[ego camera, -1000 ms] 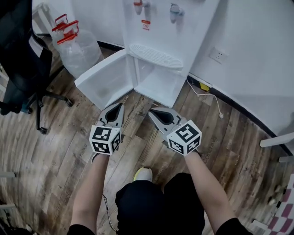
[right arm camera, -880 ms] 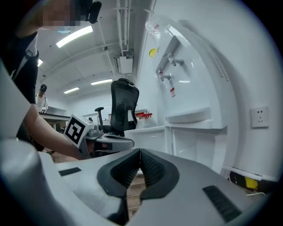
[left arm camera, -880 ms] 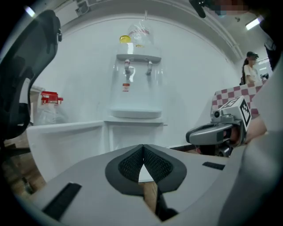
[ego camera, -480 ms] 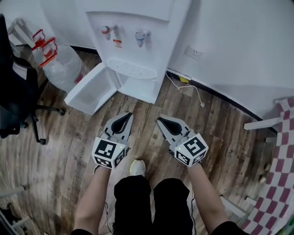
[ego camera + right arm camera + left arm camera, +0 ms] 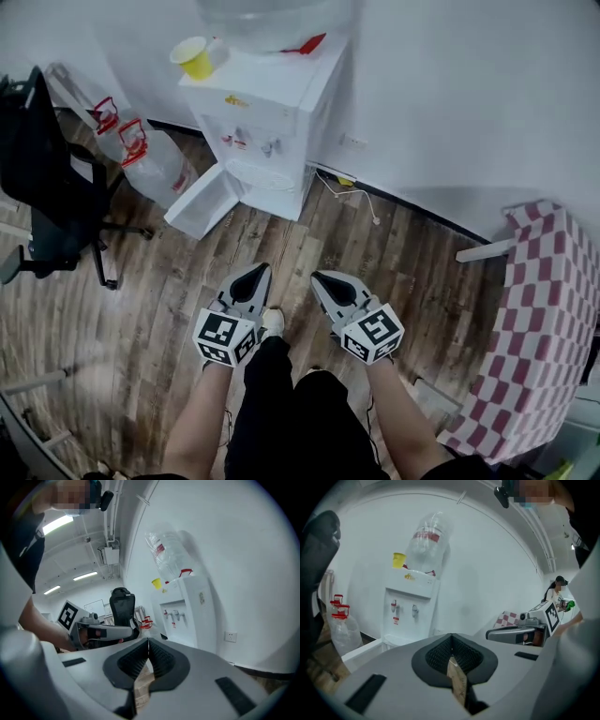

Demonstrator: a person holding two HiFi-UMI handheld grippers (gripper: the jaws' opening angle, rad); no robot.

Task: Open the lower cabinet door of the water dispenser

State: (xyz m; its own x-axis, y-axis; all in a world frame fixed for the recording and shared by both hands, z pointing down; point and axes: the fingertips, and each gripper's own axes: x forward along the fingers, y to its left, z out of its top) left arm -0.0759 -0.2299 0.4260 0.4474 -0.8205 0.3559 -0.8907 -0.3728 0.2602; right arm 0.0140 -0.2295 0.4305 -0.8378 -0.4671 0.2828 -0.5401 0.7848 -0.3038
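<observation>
The wooden floor runs up to a white wall on the far side. The water dispenser stands upright against that wall, far and a little left of centre. Its long axis is vertical and its taps face the near side. An inverted bottle sits on top.

A black office chair stands at the left, and a checkered cloth hangs at the right.

The lower cabinet door hangs wide open. Its leaf reaches from the dispenser's front left corner toward the near left, inner face showing. Two clear water jugs stand just left of it.

The left tool and right tool are side by side, well apart from the dispenser and aimed toward it. Both have their jaws pressed together on nothing.

A yellow cup rests on the dispenser's top.
</observation>
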